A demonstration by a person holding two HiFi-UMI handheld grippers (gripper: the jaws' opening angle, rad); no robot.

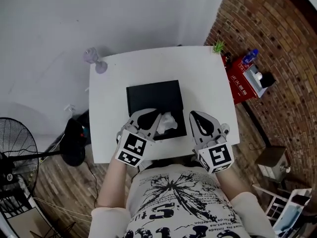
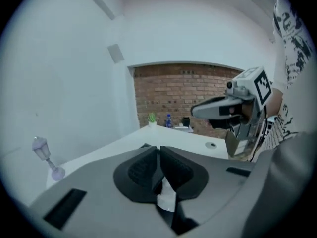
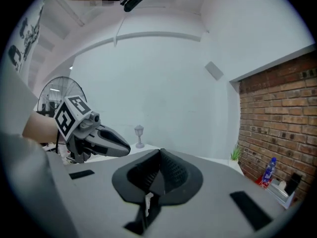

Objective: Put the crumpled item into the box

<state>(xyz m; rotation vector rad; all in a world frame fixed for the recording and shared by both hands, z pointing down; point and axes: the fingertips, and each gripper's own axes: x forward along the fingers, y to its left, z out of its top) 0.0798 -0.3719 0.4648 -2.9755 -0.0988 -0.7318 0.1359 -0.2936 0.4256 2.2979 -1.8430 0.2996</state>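
The person's printed shirt (image 1: pixel 173 200) sits nearest, and just past it the left gripper (image 1: pixel 156 119) has its jaws pinched on the crumpled paper (image 1: pixel 169 121) at the near right corner of the black box (image 1: pixel 153 94) on the white table (image 1: pixel 198 73), while the right gripper (image 1: pixel 195 117) beside it is closed on nothing.

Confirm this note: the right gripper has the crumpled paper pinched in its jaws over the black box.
Not right. It is the left gripper that has the crumpled paper pinched in its jaws over the black box, as the left gripper view shows. The right gripper has its jaws together with nothing between them.
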